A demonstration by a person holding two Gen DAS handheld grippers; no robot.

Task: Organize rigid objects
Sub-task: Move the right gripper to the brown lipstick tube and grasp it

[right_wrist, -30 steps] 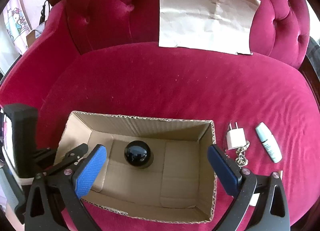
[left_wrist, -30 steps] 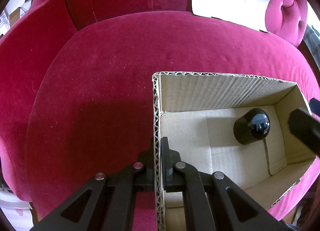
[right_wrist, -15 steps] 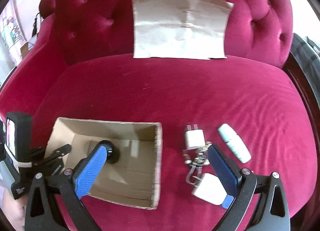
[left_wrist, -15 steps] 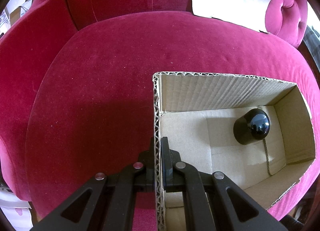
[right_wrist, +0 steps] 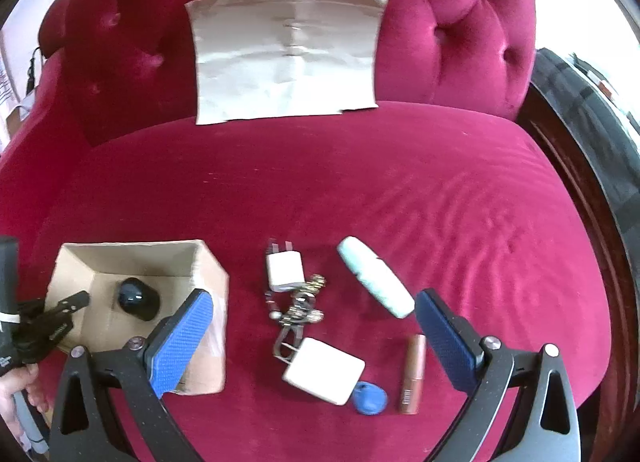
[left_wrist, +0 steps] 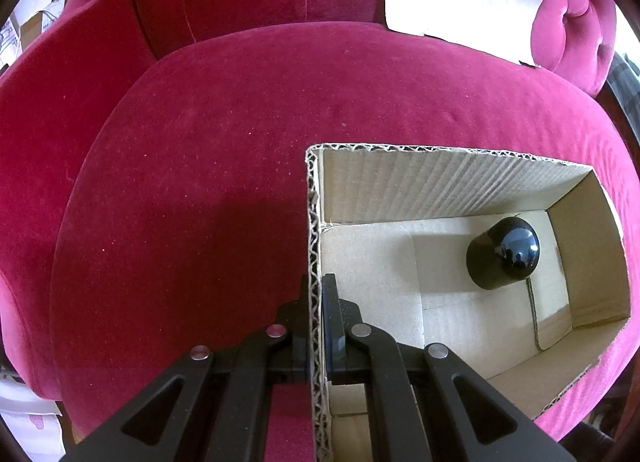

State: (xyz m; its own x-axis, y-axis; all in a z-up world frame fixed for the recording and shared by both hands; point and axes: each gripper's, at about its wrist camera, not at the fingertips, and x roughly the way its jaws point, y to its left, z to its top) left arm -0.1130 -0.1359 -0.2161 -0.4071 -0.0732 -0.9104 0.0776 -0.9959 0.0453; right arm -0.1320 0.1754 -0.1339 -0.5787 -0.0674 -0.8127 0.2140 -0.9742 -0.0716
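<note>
Steadying cardboard box (left_wrist: 440, 189) on sofa seat (left_wrist: 200, 181): left gripper (left_wrist: 316, 302) fingers clamped on its wall. Right gripper (right_wrist: 314, 322) fingers apart above loose chargers (right_wrist: 324, 372), keys (right_wrist: 300, 306), tube (right_wrist: 376, 288); black cap (left_wrist: 502, 254) already boxed.

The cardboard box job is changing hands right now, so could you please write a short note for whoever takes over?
Left gripper: shut on the cardboard box wall, steadying it.
Right gripper: open, empty, above the loose items.
Done: black round object is in the box.
Left on the sofa seat: small white plug, keychain, large white adapter, pale tube, blue piece, copper lipstick.
</note>
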